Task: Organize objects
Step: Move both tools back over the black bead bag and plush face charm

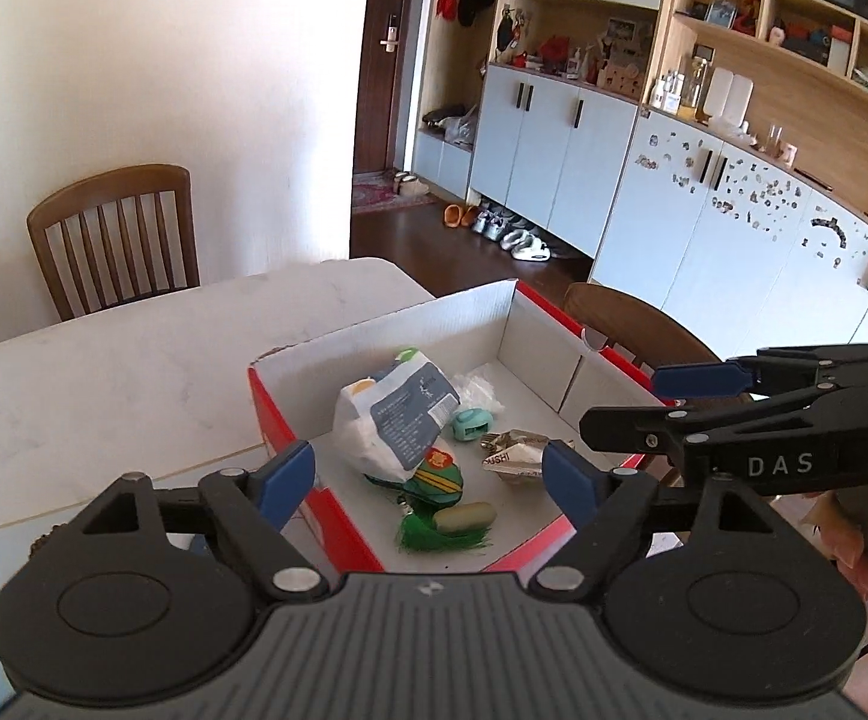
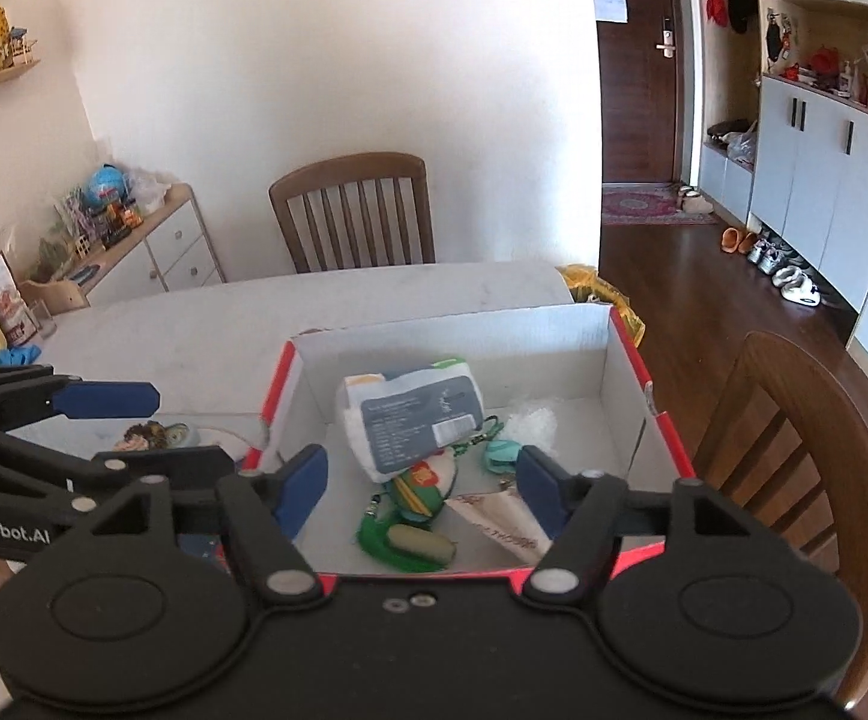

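A red cardboard box (image 1: pixel 296 438) with a white inside stands on the white table (image 1: pixel 134 372); it also shows in the right wrist view (image 2: pixel 626 360). In it lie a white and grey tissue pack (image 1: pixel 398 414), a teal clip (image 1: pixel 471 423), a folded paper wrapper (image 1: pixel 518 456), a green tasselled charm (image 1: pixel 440 480) and an olive eraser (image 1: pixel 465 517). My left gripper (image 1: pixel 431 480) hovers open and empty over the box's near end. My right gripper (image 2: pixel 419 492) is open and empty above the same box.
A small decorated object (image 2: pixel 158 435) lies on the table left of the box. Wooden chairs stand at the far side (image 2: pixel 353 210) and at the right (image 2: pixel 806 450). A low cabinet (image 2: pixel 152 240) with clutter is at the left. A yellow bag (image 2: pixel 602 291) sits beyond the table corner.
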`<move>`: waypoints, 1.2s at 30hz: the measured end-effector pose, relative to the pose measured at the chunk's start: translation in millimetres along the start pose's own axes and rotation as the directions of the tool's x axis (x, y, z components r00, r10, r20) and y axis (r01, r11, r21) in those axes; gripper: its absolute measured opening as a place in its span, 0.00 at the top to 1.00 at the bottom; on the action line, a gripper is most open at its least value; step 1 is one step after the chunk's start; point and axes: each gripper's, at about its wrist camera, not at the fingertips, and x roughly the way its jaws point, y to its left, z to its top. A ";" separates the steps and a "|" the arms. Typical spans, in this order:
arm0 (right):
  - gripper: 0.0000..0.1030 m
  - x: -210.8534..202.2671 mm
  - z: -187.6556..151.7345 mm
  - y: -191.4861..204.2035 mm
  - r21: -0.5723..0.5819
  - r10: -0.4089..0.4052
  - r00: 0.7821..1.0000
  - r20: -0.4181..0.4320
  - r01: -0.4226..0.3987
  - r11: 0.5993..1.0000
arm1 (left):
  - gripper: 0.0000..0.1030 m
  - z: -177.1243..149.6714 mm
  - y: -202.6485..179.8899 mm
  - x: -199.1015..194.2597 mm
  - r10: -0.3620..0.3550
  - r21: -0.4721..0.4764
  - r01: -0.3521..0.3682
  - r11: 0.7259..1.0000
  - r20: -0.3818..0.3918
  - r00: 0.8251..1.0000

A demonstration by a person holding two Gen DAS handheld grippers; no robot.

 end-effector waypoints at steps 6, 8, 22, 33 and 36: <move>0.20 -5.4 -6.0 21.6 0.020 -0.007 1.000 0.025 0.007 1.000 | 0.15 -5.2 17.5 -18.4 -0.008 -0.008 0.008 1.000 0.017 1.000; 0.18 -8.2 -8.8 29.5 0.018 -0.006 0.999 0.035 0.006 1.000 | 0.10 -7.2 24.0 -24.1 -0.007 -0.011 0.007 1.000 0.026 1.000; 0.02 -8.5 -17.5 82.8 0.051 0.029 0.996 0.084 -0.033 0.998 | 0.00 -21.1 85.2 -56.1 0.029 -0.034 -0.026 0.999 0.080 0.996; 0.01 9.7 -22.3 139.6 0.018 0.062 0.996 0.070 -0.064 0.998 | 0.00 -28.2 158.2 -69.2 0.080 -0.063 -0.075 0.995 0.079 0.994; 0.01 15.7 -25.0 154.2 0.007 0.063 0.996 0.060 -0.063 0.998 | 0.00 -27.0 180.6 -70.3 0.071 -0.090 -0.065 0.994 0.071 0.995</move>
